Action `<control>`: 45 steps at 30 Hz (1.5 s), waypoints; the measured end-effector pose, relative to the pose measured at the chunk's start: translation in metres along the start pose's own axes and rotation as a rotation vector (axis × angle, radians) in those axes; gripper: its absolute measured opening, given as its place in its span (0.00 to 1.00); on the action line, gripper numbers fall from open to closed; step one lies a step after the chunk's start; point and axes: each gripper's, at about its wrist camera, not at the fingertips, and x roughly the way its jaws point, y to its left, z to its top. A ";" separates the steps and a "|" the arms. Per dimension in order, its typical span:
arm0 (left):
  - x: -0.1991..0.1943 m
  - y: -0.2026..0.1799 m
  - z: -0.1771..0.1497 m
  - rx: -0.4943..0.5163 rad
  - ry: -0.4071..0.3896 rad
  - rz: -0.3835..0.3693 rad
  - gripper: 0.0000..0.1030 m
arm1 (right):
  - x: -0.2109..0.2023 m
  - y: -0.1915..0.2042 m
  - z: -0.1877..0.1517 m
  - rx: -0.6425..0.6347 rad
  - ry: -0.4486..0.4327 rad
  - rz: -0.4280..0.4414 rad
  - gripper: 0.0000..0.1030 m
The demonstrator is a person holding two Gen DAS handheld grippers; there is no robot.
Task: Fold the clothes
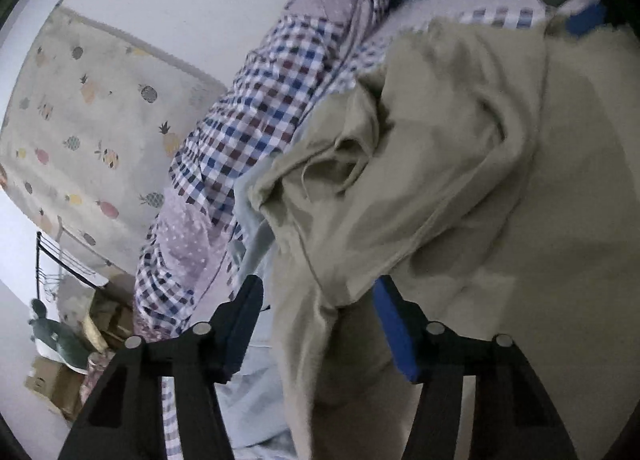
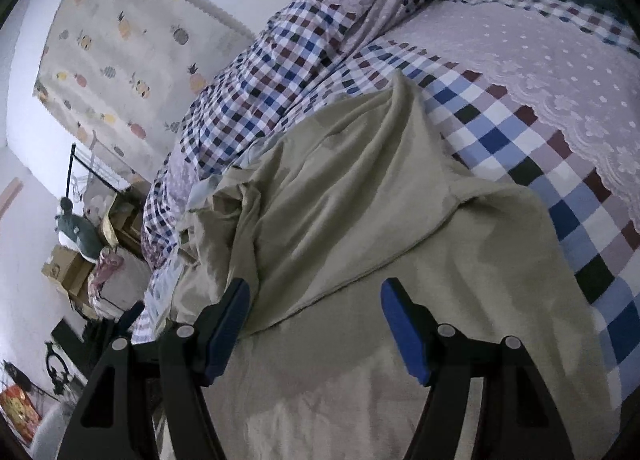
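Left wrist view: your left gripper (image 1: 316,300) has its jaws spread wide, and a hanging bunch of the khaki garment (image 1: 440,164) sits in the gap between them. Nothing is pinched; the cloth brushes past the blue pad on the right finger and drops below the frame. If you close here you will likely catch several layers at once, and the fold will come out lumpy.

In the right wrist view your right gripper (image 2: 316,296) also stands open with nothing in it, hovering just above the khaki garment's flat near part. A loose flap lies diagonally across that part, its edge running between the two fingers. Pinch too deep and you may grab the layer underneath along with the flap, and drag the whole piece.

The garment lies on the bed (image 2: 520,132), across the near part of the checked bedcover. Its far side is crumpled against the rumpled checked quilt (image 2: 280,72) along the bed's far edge, beside the wall. Pull from there and the quilt may come with it, or the garment may snag. A pale blue cloth (image 1: 256,244) peeks out under the khaki pile; you could lift it by mistake.
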 end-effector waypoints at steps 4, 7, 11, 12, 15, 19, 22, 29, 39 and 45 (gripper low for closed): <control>0.016 0.004 0.002 -0.020 0.002 -0.018 0.03 | 0.007 0.009 -0.003 -0.033 0.011 -0.010 0.71; 0.018 0.034 0.000 -0.201 -0.022 -0.046 0.01 | 0.012 0.012 -0.006 -0.039 0.023 -0.012 0.71; 0.019 0.098 -0.026 -0.556 -0.045 -0.041 0.00 | 0.015 0.017 -0.011 -0.054 0.031 -0.010 0.71; 0.023 0.114 -0.038 -0.641 -0.030 -0.021 0.00 | 0.015 0.019 -0.012 -0.061 0.034 -0.010 0.71; 0.038 0.148 -0.079 -0.826 0.044 -0.015 0.00 | 0.016 0.026 -0.017 -0.089 0.044 -0.008 0.71; 0.025 0.134 -0.083 -0.709 0.012 -0.115 0.00 | 0.017 0.033 -0.020 -0.130 0.045 -0.015 0.71; -0.005 0.094 -0.058 -0.468 -0.062 -0.087 0.25 | 0.018 0.033 -0.021 -0.129 0.051 -0.019 0.71; -0.032 0.028 -0.029 -0.157 -0.162 -0.043 0.64 | 0.020 0.026 -0.021 -0.097 0.061 -0.021 0.71; 0.008 -0.004 -0.011 0.051 -0.068 0.020 0.23 | 0.018 0.018 -0.017 -0.074 0.064 -0.012 0.71; 0.024 0.031 -0.008 -0.154 -0.069 0.014 0.03 | 0.015 0.018 -0.016 -0.073 0.062 -0.011 0.71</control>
